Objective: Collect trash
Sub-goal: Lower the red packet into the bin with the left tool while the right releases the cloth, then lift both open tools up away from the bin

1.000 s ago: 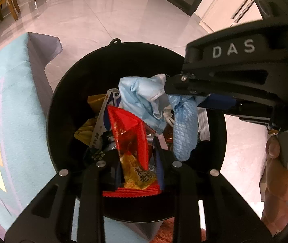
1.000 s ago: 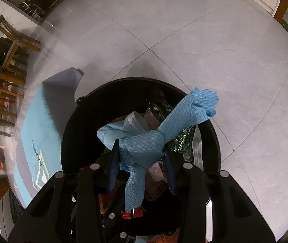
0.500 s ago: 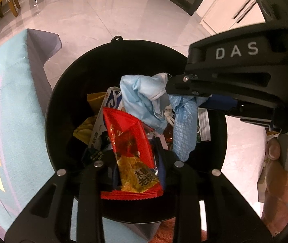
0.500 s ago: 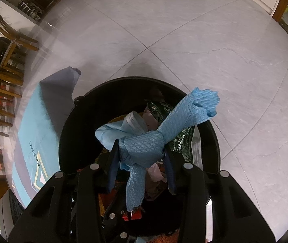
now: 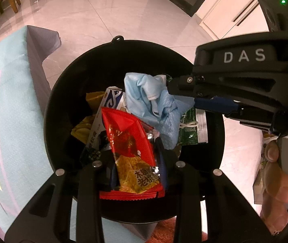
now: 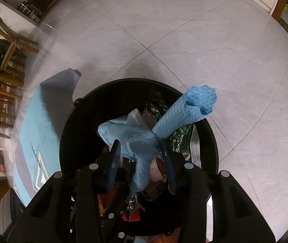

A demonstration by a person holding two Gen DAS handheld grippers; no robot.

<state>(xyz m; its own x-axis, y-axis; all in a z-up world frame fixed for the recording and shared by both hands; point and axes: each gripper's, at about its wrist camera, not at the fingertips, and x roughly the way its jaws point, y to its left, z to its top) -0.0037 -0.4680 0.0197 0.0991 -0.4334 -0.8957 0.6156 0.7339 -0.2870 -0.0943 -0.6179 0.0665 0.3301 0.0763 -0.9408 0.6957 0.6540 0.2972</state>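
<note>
A black round bin [image 5: 51,109] stands on the floor beside a table, holding several wrappers, among them a green packet [image 5: 188,129]. My left gripper [image 5: 137,156] hangs over its near rim, shut on a red and yellow snack wrapper [image 5: 127,137]. Coming in from the right above the bin, my right gripper [image 5: 184,93] is shut on a twisted blue cloth [image 5: 170,121] that is tangled with a pale blue face mask [image 5: 141,93]. In the right wrist view the cloth [image 6: 144,143] sits between the pads of the right gripper [image 6: 140,143], and one rolled end [image 6: 200,101] sticks up over the bin [image 6: 73,141].
A table with a teal patterned cloth [image 5: 8,121] borders the bin on the left. Pale floor tiles [image 6: 224,60] stretch beyond it. Wooden chairs [image 6: 8,46] stand far left. A person's hand [image 5: 275,182] grips the right tool. An orange rug [image 5: 164,232] lies at the near edge.
Almost nothing differs. The red wrapper and the blue cloth stay between their pads over the bin, and the right pads stand a touch wider around the cloth.
</note>
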